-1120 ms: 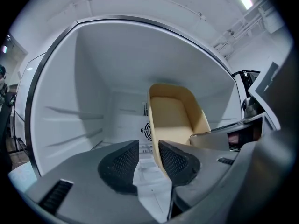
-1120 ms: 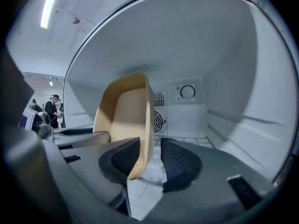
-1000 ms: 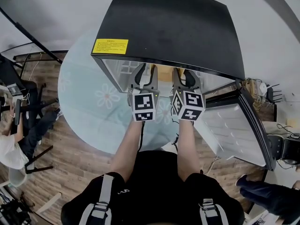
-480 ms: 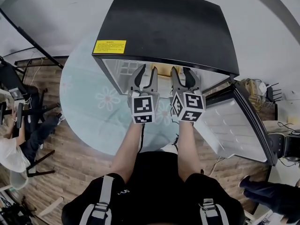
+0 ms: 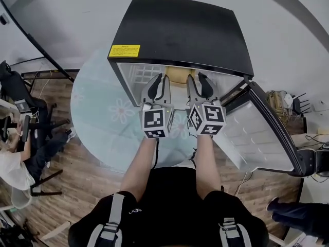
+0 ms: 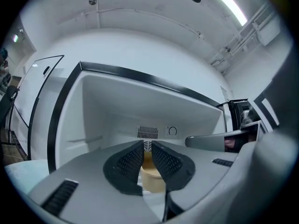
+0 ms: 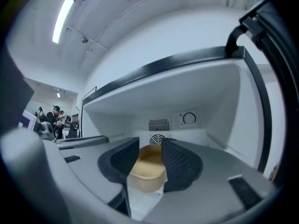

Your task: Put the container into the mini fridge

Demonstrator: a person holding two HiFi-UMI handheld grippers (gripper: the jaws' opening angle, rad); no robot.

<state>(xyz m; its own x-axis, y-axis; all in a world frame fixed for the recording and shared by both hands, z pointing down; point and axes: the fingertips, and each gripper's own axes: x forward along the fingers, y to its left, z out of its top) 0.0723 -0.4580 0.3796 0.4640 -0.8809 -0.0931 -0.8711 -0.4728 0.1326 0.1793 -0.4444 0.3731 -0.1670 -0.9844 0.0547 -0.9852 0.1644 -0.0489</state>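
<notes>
The tan round container [image 5: 177, 75] sits on the white floor of the open mini fridge [image 5: 180, 30], apart from both grippers. My left gripper [image 5: 160, 81] hovers at the fridge mouth. Its jaws are closing to a narrow gap with nothing between them; in the left gripper view [image 6: 147, 146] the container [image 6: 152, 175] shows beyond them. My right gripper [image 5: 198, 81] hangs beside it, jaws closing a little but still wide. Its pads frame the container [image 7: 147, 167] from a distance in the right gripper view [image 7: 150, 143] without touching it.
The fridge door [image 5: 257, 133] stands swung open to the right. The fridge rests on a round table with a pale floral cloth [image 5: 103, 117]. A yellow label [image 5: 124, 51] marks the black top. A seated person [image 5: 10, 161] and chairs are far left on the wood floor.
The left gripper's jaws have narrowed from wide apart to nearly together. Both grippers have drawn back slightly from the fridge opening. The container stays inside.
</notes>
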